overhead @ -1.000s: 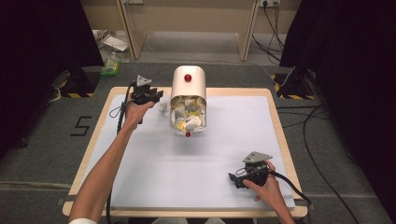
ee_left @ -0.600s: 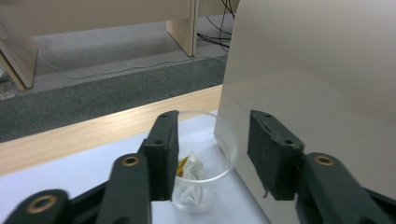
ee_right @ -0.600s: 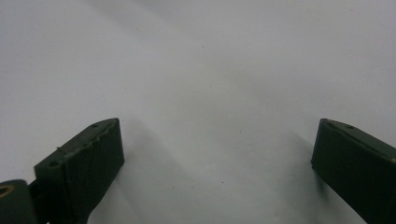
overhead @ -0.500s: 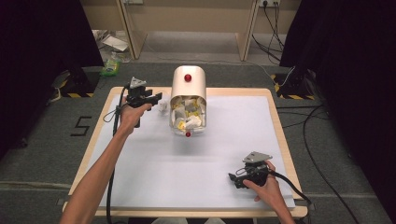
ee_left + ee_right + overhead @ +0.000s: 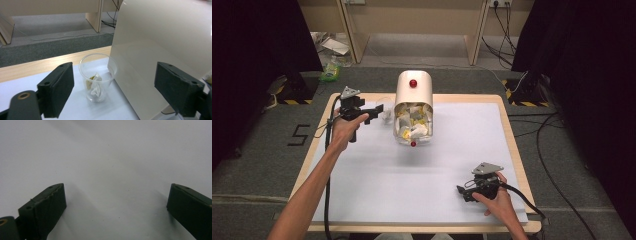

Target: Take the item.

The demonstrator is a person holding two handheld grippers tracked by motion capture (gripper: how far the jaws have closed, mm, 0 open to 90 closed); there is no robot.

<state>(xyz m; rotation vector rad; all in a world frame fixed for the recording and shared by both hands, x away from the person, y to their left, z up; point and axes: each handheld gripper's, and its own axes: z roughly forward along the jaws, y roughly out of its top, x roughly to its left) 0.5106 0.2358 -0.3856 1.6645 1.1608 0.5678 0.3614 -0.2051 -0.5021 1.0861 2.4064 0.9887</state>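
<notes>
On the white-covered wooden bench (image 5: 377, 185), the left tool (image 5: 374, 111) has been swung toward a small clear plastic cup (image 5: 386, 116).

Beside the cup lies the largest thing, a cream, round-topped metal bin (image 5: 413, 100) tipped on its side, its open mouth stuffed with crumpled white and yellow paper. Against the pictures a second and half a second ago, the left tool is seen turned from pointing away to pointing rightward at the cup, its jaws spread wide; in the left gripper view the cup (image 5: 98, 76), holding a scrap of paper, stands upright just beside the bin wall (image 5: 160, 50), framed between the jaws but not yet touched. A grasp of the cup is judged to be next. The right tool (image 5: 473, 192) is rested near the bench's front right corner, released, with nothing between its jaws.
</notes>
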